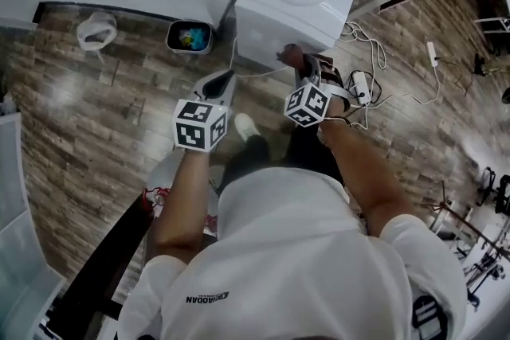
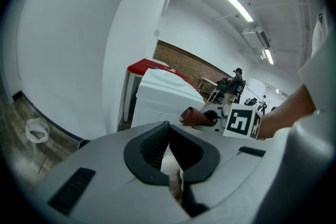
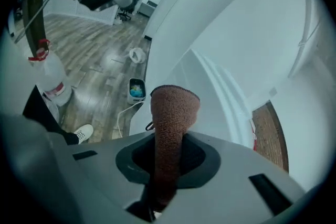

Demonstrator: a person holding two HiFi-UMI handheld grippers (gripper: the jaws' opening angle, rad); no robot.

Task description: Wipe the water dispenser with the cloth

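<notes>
The brown cloth (image 3: 174,113) is clamped in the jaws of the right gripper (image 3: 169,150) just beside the white water dispenser (image 1: 296,5), while the left gripper (image 2: 168,132) is seen with jaws closed and empty.

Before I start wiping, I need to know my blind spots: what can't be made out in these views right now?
1. Head view: the right gripper hides whether the brown knitted cloth touches the white water dispenser.
2. Left gripper view: the left gripper hides the dispenser's lower front.
3. Head view: the small floor bin is too small to show its contents.
</notes>
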